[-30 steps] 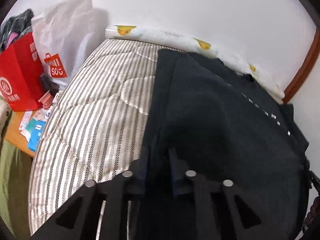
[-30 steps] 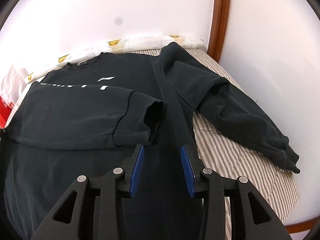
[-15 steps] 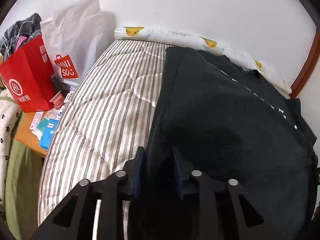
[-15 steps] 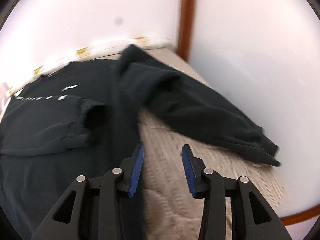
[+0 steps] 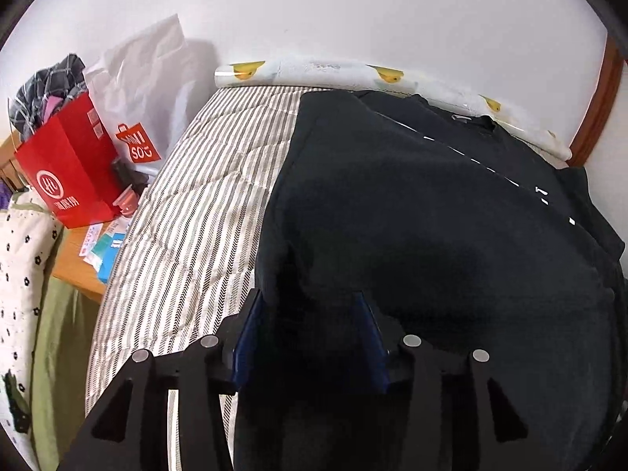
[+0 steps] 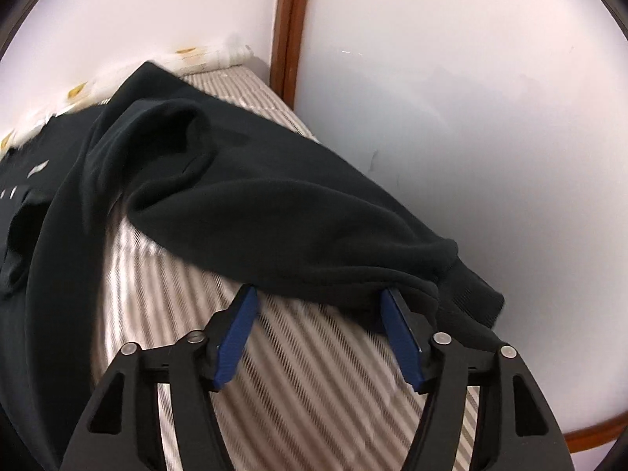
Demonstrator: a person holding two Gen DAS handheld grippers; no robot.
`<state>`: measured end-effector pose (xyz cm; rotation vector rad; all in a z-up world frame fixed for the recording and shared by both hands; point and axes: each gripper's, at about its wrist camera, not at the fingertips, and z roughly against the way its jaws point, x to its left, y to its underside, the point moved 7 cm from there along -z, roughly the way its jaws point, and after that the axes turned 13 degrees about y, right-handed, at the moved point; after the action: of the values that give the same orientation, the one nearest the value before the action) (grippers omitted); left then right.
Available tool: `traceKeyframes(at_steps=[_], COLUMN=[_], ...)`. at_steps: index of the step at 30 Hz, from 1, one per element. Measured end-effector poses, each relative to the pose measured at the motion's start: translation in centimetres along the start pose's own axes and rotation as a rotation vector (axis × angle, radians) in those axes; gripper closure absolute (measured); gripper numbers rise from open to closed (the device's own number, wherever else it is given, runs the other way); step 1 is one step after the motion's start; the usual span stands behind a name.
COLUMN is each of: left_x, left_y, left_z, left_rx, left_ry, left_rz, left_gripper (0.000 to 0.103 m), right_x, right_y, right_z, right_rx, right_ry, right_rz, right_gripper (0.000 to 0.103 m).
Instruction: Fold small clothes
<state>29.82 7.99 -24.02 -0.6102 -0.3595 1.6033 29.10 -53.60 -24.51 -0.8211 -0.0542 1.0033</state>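
A black sweatshirt (image 5: 431, 212) lies spread on the striped bed (image 5: 188, 212), its collar toward the wall. Its right sleeve (image 6: 282, 216) stretches across the mattress toward the side wall, cuff (image 6: 467, 286) at the bed's edge.

The right tongs (image 6: 320, 310) are spread wide, their blue pads straddling the sleeve near the cuff, just at the fabric's lower edge.

The left tongs (image 5: 310, 322) stand parted over the sweatshirt's left edge, dark cloth between the pads.

A red bag (image 5: 66, 172) and white bag (image 5: 137, 90) stand beside the bed.
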Motion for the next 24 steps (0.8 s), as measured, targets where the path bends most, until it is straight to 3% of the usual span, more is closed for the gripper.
traceKeyframes(at_steps=[2, 3, 4, 6, 8, 12, 15, 21, 24], left_x=[-0.4, -0.7, -0.9, -1.5, -2.2, -3.2, -3.2, -3.4, -3.3], left_y=[-0.1, -0.2, -0.3, -0.3, -0.2, 0.0, 0.2, 0.5, 0.7], left_z=[0.3, 0.6, 0.9, 1.3, 1.7, 2.4, 3.0, 4.0, 4.4], left_rx=[0.002, 0.001, -0.004, -0.016, -0.019, -0.029, -0.04, -0.055, -0.058], left_ry=[-0.009, -0.009, -0.006, 0.013, 0.028, 0.034, 0.046, 0.066, 0.07], left_rz=[-0.004, -0.004, -0.002, -0.004, -0.01, -0.045, -0.04, -0.027, -0.032], left_gripper=[0.058, 0.058, 0.058, 0.058, 0.058, 0.058, 0.058, 0.058, 0.058], right_x=[0.1, 0.2, 0.1, -0.5, -1.5, -5.5, -6.9, -1.6, 2.7], right_y=[-0.4, -0.6, -0.6, -0.8, -1.4, -4.2, -7.0, -11.3, -12.2], right_z=[-0.5, -0.6, -0.5, -0.6, -0.3, 1.4, 4.6, 16.1, 21.0], right_rx=[-0.002, -0.004, -0.007, -0.015, -0.041, -0.107, -0.176, -0.443, -0.513], right_ry=[-0.007, -0.042, -0.032, -0.029, -0.049, 0.005, -0.031, -0.137, -0.236], right_rz=[-0.015, -0.019, -0.022, -0.041, -0.073, -0.181, -0.242, -0.139, -0.083], right_gripper=[0.04, 0.054, 0.079, 0.091, 0.094, 0.094, 0.094, 0.094, 0.094])
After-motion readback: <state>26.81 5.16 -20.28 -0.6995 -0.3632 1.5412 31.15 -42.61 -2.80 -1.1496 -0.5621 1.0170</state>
